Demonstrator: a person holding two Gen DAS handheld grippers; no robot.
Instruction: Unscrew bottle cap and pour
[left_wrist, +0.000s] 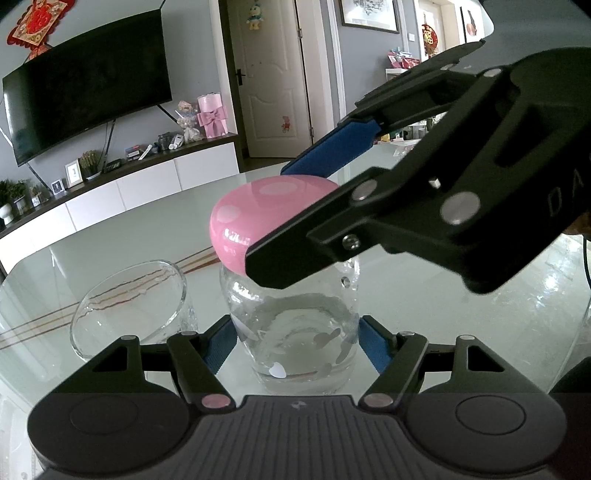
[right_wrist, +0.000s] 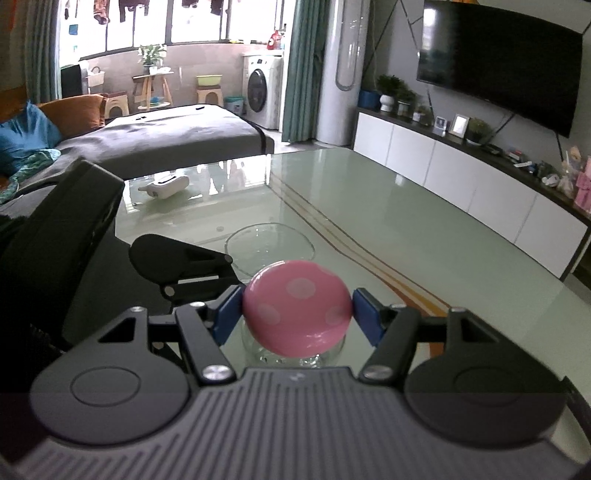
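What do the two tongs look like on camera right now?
Both tongs, left and right, match: black linkage arms with silver rivets, blue pads on the fingertips, round black hubs and a ribbed grey body. Pale lettering marks the right one's side. No cables or sleeves show.

Pink pale-dotted cap (right_wrist: 296, 308), blue gripper pads (right_wrist: 226, 318)

Home living room, wall TV (right_wrist: 502, 59), sofa (right_wrist: 74, 110), washing machine (right_wrist: 262, 92)
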